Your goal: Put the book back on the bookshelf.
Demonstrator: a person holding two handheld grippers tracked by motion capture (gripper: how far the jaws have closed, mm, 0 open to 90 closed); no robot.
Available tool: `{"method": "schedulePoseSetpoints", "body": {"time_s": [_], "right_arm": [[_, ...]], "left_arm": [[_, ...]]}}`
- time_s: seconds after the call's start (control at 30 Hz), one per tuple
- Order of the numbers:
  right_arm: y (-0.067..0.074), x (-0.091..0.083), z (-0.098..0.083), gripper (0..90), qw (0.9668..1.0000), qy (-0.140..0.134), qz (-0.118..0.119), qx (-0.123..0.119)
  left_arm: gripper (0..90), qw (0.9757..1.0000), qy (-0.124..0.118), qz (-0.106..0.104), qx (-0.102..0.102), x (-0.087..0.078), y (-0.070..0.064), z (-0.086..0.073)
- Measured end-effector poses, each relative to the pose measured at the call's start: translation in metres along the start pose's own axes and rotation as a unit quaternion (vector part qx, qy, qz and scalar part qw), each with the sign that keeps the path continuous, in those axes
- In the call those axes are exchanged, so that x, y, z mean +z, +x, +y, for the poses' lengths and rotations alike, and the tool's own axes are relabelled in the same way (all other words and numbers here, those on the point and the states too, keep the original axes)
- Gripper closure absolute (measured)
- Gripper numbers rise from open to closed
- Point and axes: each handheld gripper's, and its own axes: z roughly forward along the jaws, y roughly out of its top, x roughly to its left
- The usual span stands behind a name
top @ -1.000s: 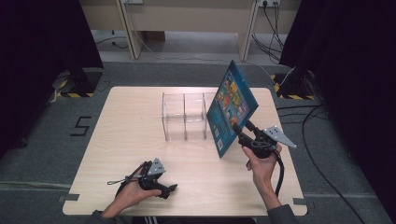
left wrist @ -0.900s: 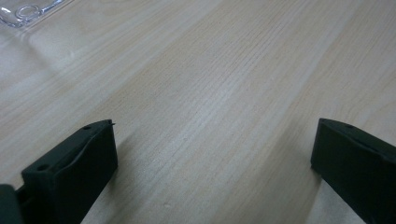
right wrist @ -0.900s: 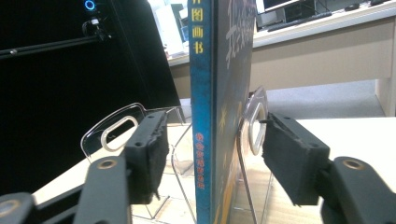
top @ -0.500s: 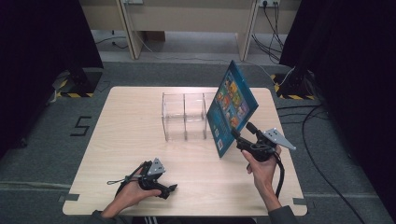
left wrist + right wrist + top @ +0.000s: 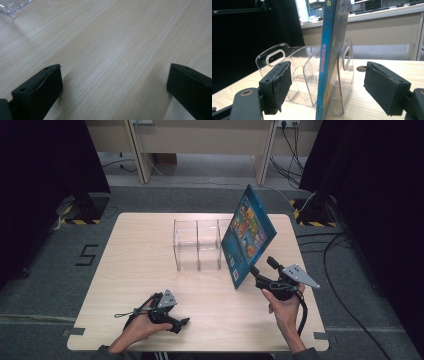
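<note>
In the high view, a blue book (image 5: pixel 248 237) is seen standing tilted on the worktop (image 5: pixel 125 265), leaning against the right end of a clear divider rack (image 5: pixel 197 245), its long edge running up and away from the right gripper (image 5: pixel 254 272), which lies just beside the book's lower near corner; the left gripper (image 5: pixel 184 322) rests well apart at the near left edge. In the left gripper view, the jaws are held wide apart over bare worktop with nothing between them. In the right gripper view, the book's spine (image 5: pixel 325 65) is shown upright between the jaws, which have just been opening and stand clear of both covers, so the book is judged released against the rack (image 5: pixel 294 72).
</note>
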Motion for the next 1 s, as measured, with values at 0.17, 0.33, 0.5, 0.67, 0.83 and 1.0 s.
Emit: {"method": "schedulePoseSetpoints", "body": {"time_s": [0.17,0.33,0.5,0.67,0.83,1.0], "right_arm": [[-0.001,-0.009,-0.004,21.4,1.0,0.002,0.003,-0.006],[-0.002,-0.015,-0.006,21.2,0.9999,0.005,0.0,-0.016],[-0.004,-0.025,-0.01,19.1,0.9999,0.008,0.002,-0.015],[-0.005,-0.031,-0.015,18.9,0.9998,0.013,-0.002,-0.018],[-0.007,-0.037,-0.018,18.1,0.9997,0.016,-0.004,-0.016],[-0.009,-0.044,-0.021,18.2,0.9997,0.019,-0.006,-0.015]], "left_arm": [[0.0,1.0,0.0,0.0,0.0,0.0,0.0,0.0],[0.0,1.0,0.0,-0.001,0.002,0.0,0.0,0.0],[0.0,1.0,0.001,-0.002,0.002,0.0,0.0,0.0],[0.0,1.0,0.002,-0.003,0.003,-0.001,0.0,0.0],[0.0,1.0,0.002,-0.004,0.004,-0.001,0.0,0.0],[0.0,1.0,0.002,-0.005,0.004,-0.001,-0.001,0.0]]}}
